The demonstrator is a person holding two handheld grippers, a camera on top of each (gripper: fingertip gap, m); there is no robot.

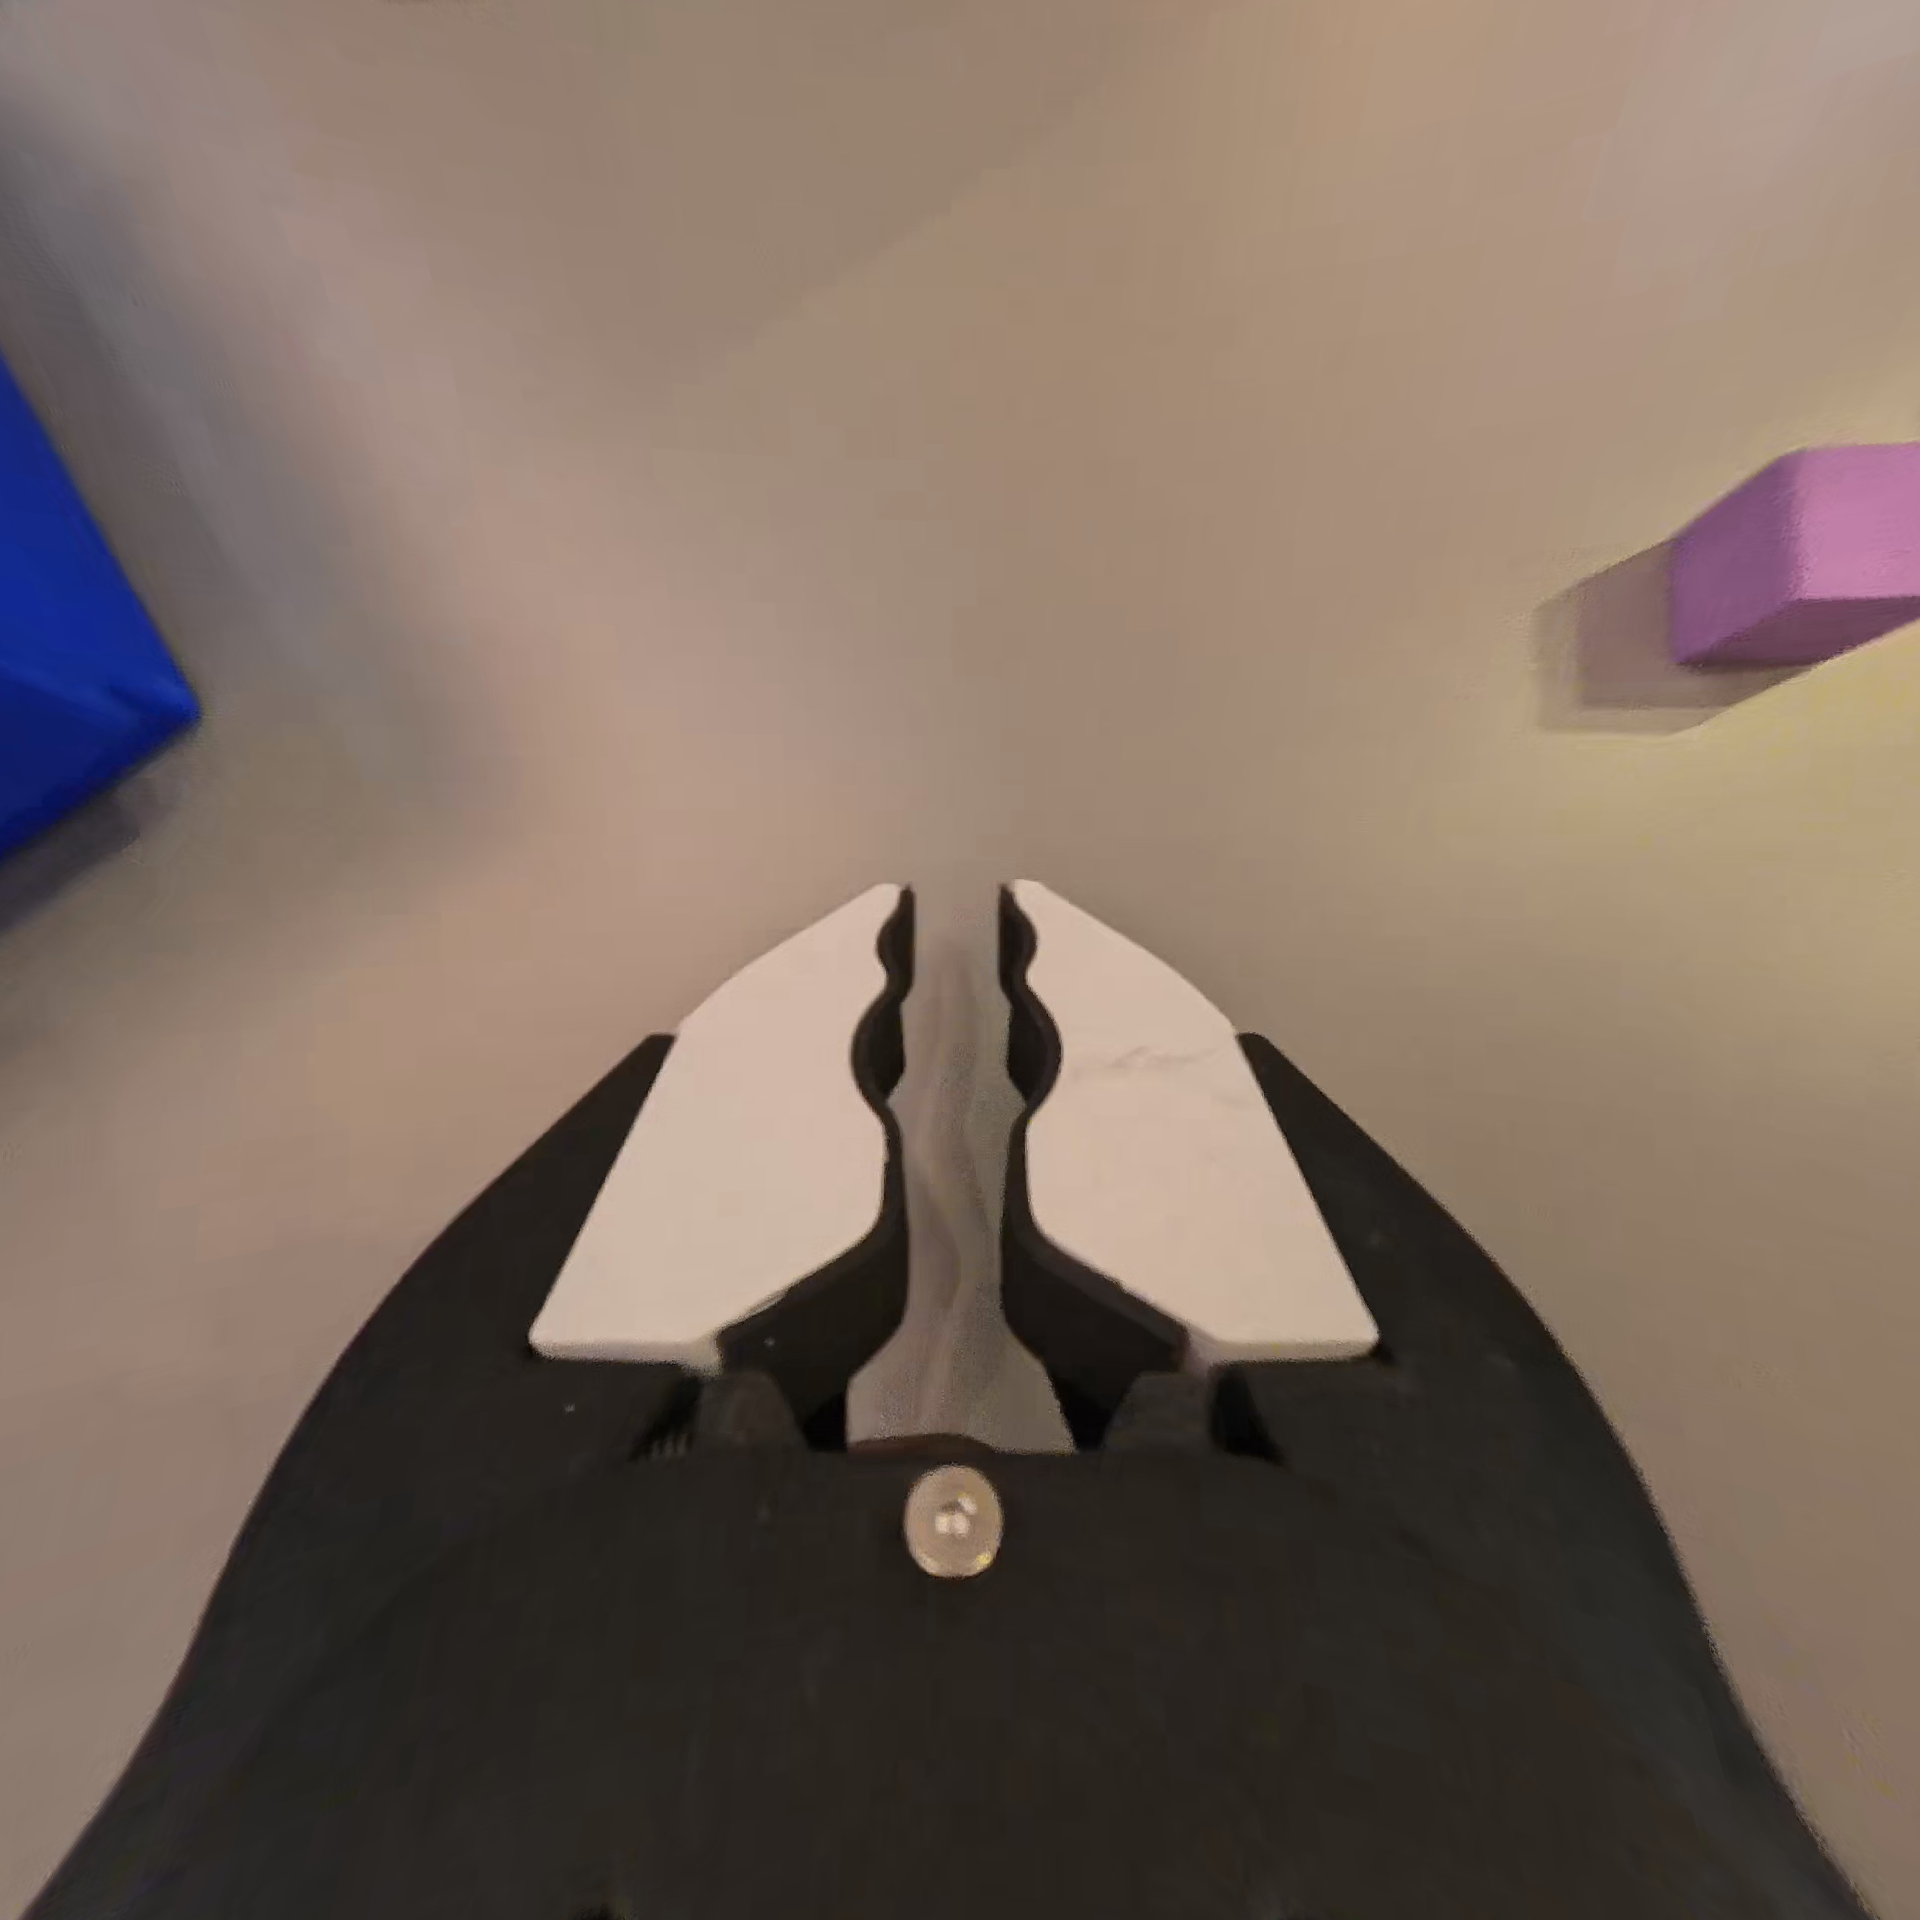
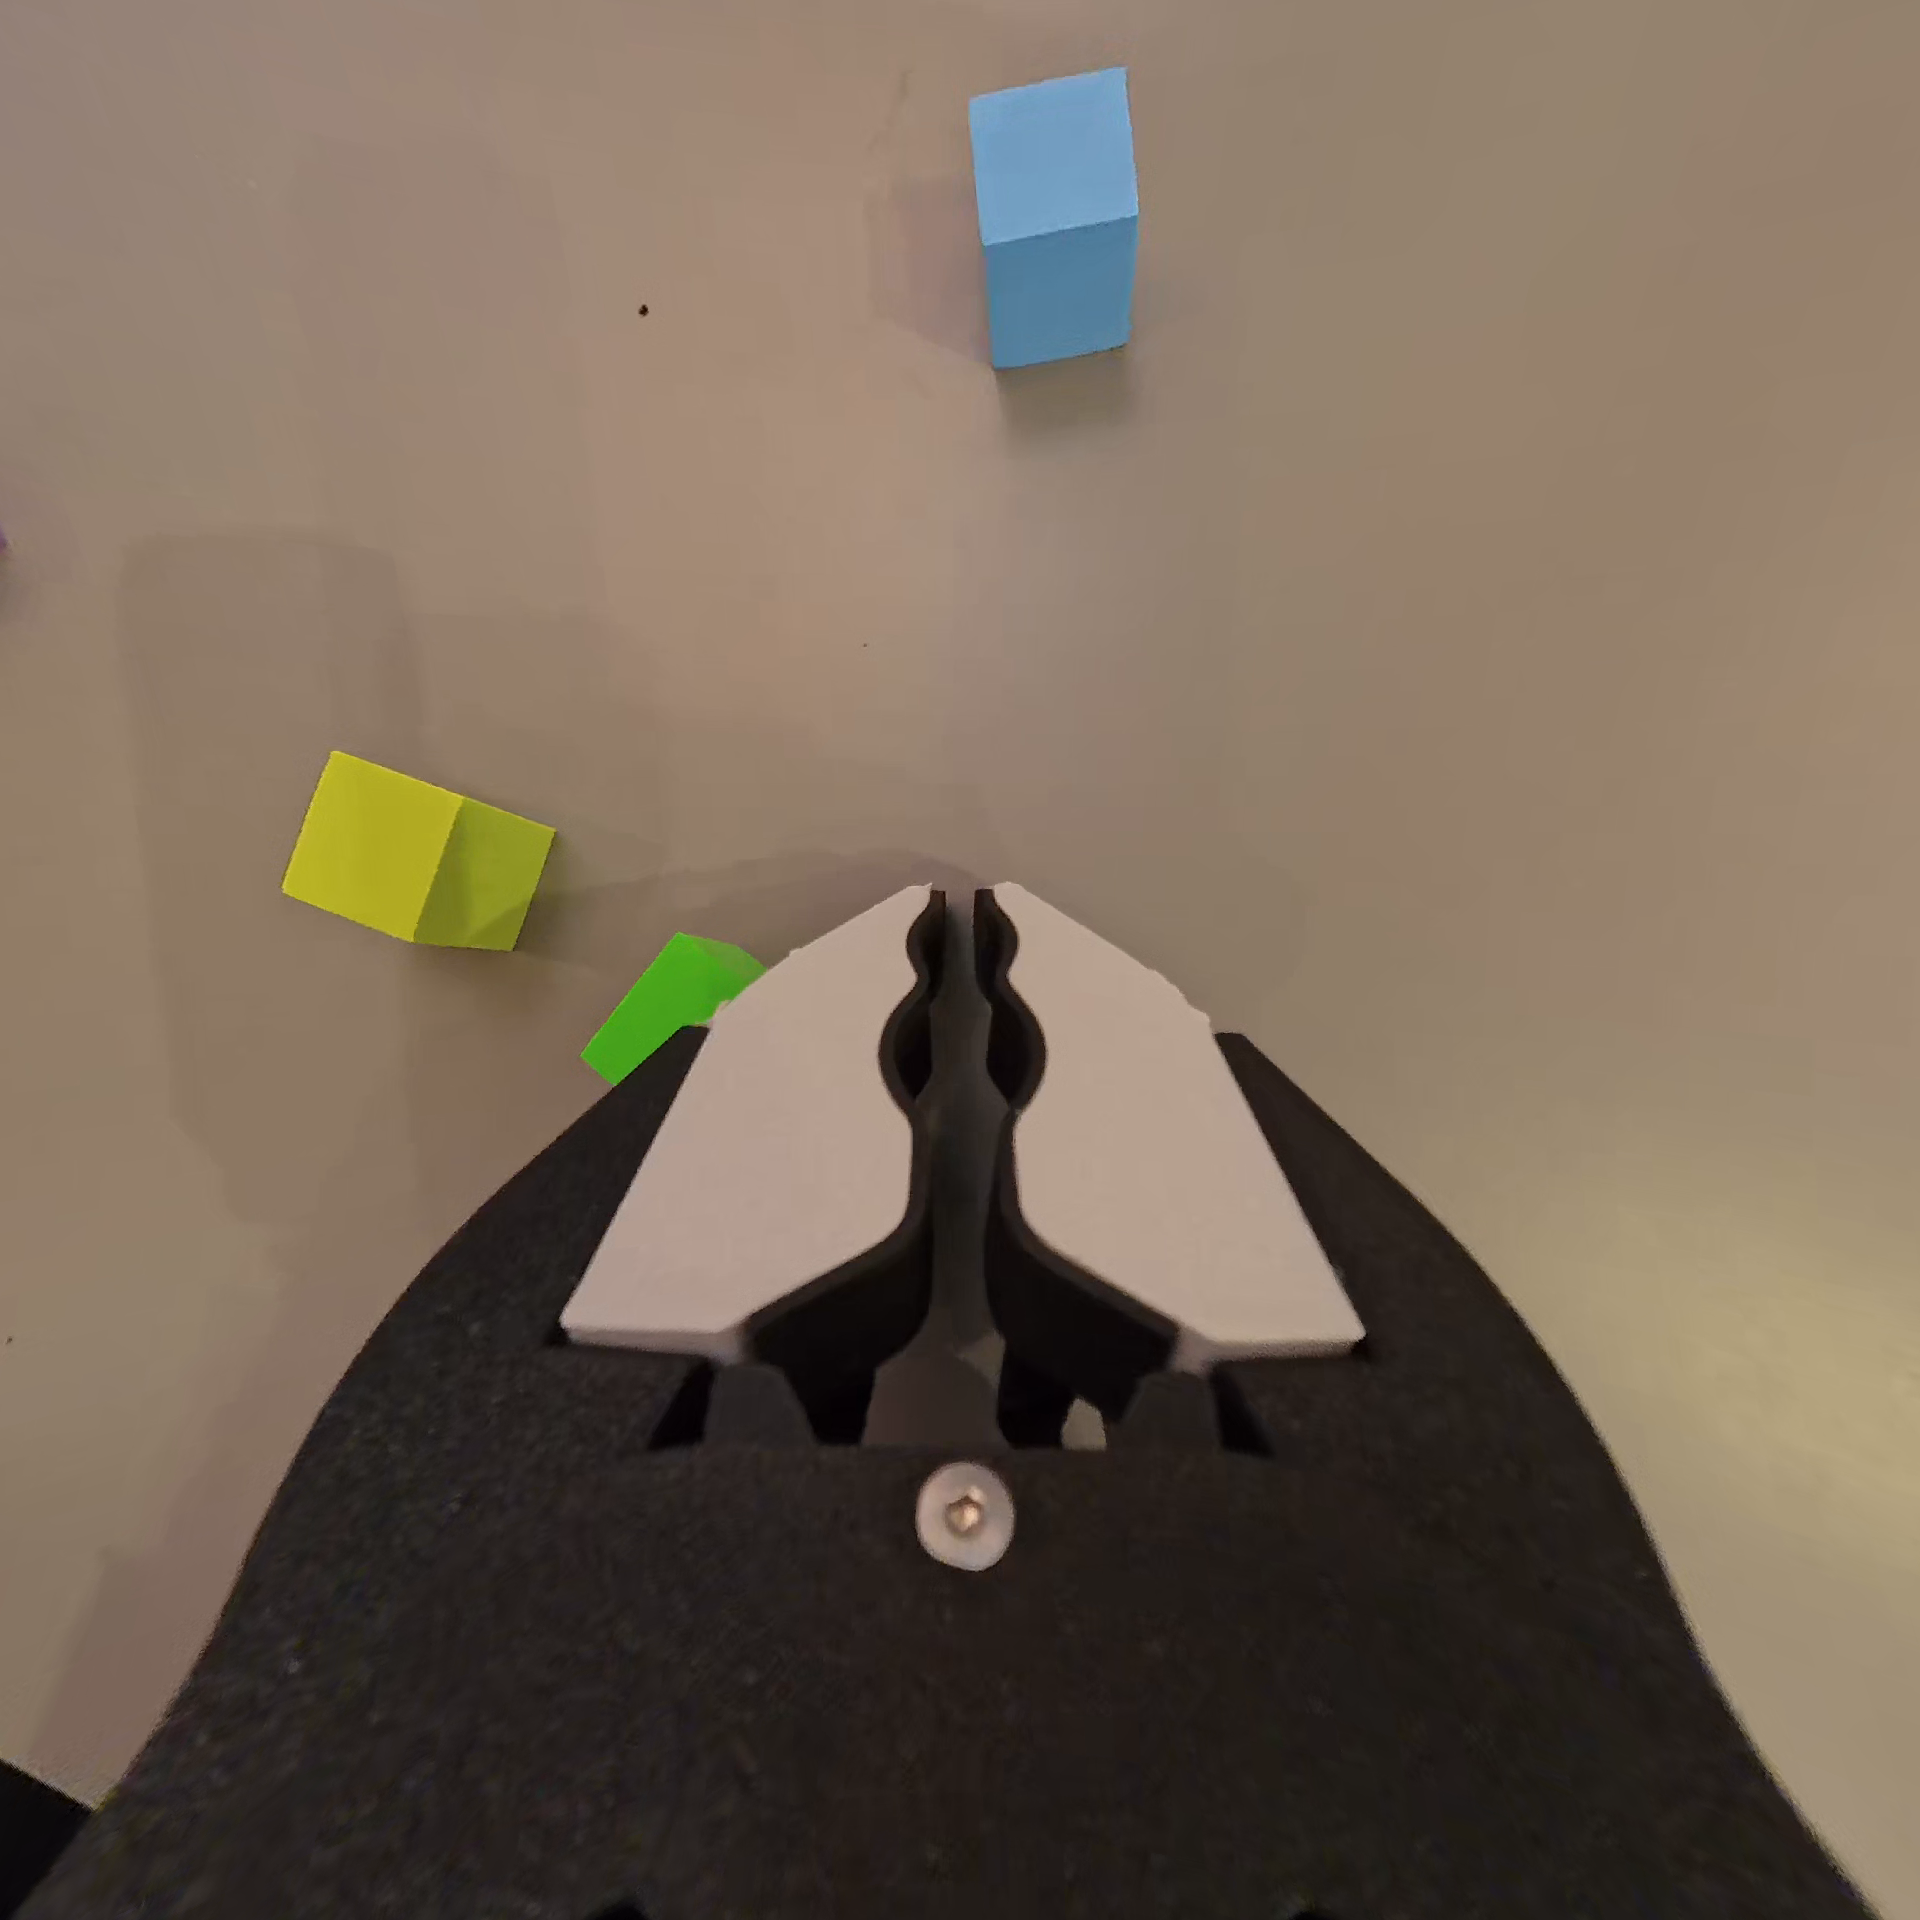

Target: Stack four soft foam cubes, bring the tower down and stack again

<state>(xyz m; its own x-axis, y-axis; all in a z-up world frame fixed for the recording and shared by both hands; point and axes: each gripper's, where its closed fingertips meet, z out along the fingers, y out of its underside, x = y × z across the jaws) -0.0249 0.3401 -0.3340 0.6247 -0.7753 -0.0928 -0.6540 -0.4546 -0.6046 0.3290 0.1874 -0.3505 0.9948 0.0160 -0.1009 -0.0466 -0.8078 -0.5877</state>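
Foam cubes lie scattered and single on the pale surface (image 2: pixel 1455 675), none stacked. In the right wrist view a light blue cube (image 2: pixel 1055 218) stands well ahead, a yellow cube (image 2: pixel 416 852) sits tilted off to the left, and a green cube (image 2: pixel 660 1003) lies just beside the left finger (image 2: pixel 790 1122), partly hidden by it. The left wrist view shows a purple cube (image 1: pixel 1797 551) at the right edge and a dark blue object (image 1: pixel 73 623) at the left edge, its shape unclear.

Such cubes are likely very light and squashy, with a matte skin that should grip well. Take each across two opposite flat faces, near mid-height, with gentle pressure so it does not deform or twist.

The left gripper (image 1: pixel 956 894) has its jaws slightly parted on nothing; the right gripper (image 2: pixel 961 894) shows only a narrow slit, also empty.
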